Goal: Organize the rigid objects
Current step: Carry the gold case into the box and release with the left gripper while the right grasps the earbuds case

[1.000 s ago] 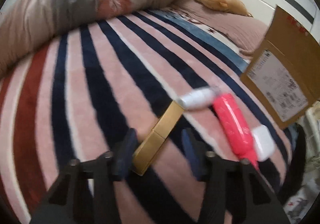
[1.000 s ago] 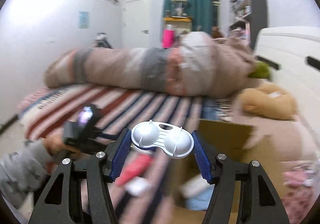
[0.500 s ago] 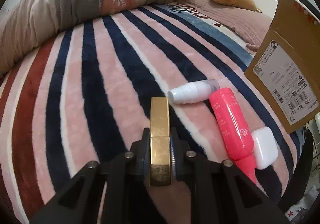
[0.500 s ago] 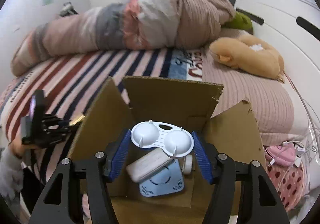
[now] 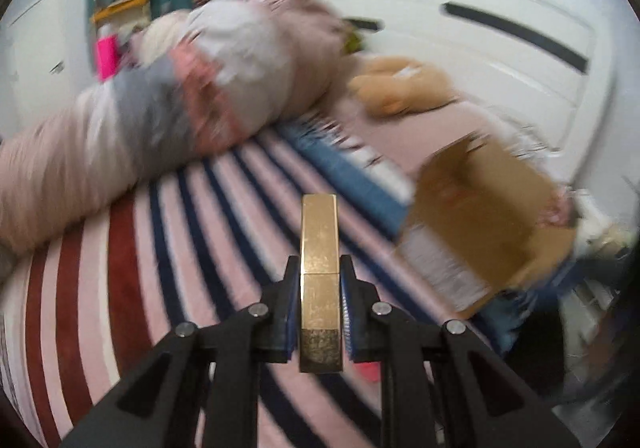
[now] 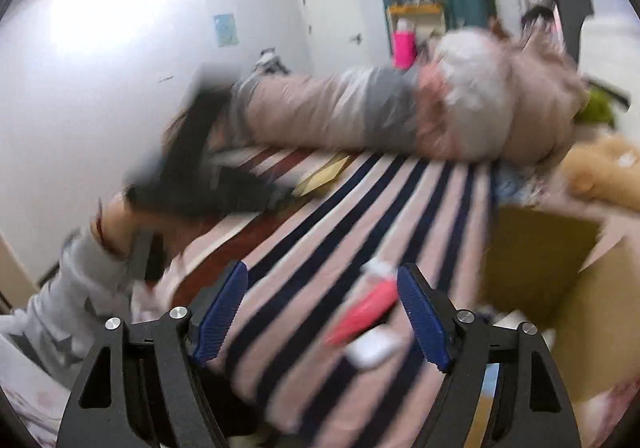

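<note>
My left gripper (image 5: 319, 276) is shut on a long gold box (image 5: 319, 248) and holds it lifted above the striped blanket (image 5: 160, 268), pointing toward the open cardboard box (image 5: 480, 224) at the right. The right wrist view shows that gold box (image 6: 322, 173) in the blurred left gripper across the bed. My right gripper (image 6: 320, 288) is open and empty, low over the blanket. A pink tube (image 6: 366, 308) and a small white case (image 6: 370, 350) lie between its fingers' line of sight. The cardboard box (image 6: 536, 256) stands to its right.
A rolled duvet (image 5: 180, 107) lies across the far side of the bed. A tan plush toy (image 5: 400, 87) rests near the white headboard (image 5: 480, 27). The person's sleeve and hand (image 6: 96, 268) are at the left in the right wrist view.
My left gripper lifted the gold box off the blanket and swung toward the cardboard box. My right gripper let go of the white domed piece, opened and moved out of the box to the blanket.
</note>
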A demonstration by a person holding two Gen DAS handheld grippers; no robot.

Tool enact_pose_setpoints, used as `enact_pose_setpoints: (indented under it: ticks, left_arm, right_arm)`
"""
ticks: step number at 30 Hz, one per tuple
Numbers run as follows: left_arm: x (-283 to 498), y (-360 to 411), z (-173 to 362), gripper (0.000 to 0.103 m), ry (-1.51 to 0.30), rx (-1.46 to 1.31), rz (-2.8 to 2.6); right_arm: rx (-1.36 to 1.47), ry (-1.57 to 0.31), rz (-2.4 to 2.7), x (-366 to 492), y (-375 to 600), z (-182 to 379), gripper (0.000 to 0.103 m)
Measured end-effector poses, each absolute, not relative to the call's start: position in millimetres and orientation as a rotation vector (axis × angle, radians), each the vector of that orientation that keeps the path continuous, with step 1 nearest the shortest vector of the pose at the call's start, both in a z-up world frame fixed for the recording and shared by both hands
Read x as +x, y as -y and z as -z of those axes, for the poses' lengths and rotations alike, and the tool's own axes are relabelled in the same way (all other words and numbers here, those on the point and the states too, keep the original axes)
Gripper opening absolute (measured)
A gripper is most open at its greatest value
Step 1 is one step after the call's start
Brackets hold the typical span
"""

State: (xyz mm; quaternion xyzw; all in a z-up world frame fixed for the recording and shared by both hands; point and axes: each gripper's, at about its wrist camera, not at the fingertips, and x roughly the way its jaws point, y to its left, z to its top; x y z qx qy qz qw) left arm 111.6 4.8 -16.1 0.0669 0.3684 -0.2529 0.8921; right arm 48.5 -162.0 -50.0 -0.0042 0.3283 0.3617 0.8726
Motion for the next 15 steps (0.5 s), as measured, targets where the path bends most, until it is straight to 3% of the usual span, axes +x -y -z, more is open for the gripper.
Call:
enact_pose_setpoints:
  ticks: [6,12,15]
  left_arm:
    - [108.0,77.9,-28.0,0.015,-0.747,0.214,0.706]
    - [116.3,160.7,-22.2,0.015,-0.813,0.295,0.826]
    - [123.8,195.8,-6.1,0.015,-0.869,0.363,0.855]
  right_arm:
    - [0.029,-0.827,-0.660,41.9,119.9,140.7,0.050]
    - [-0.016,-0.819,-0.320,61.3,128.4,211.3,0.050]
    - [0.004,-0.799,-0.288,68.6,135.1,223.6,0.057]
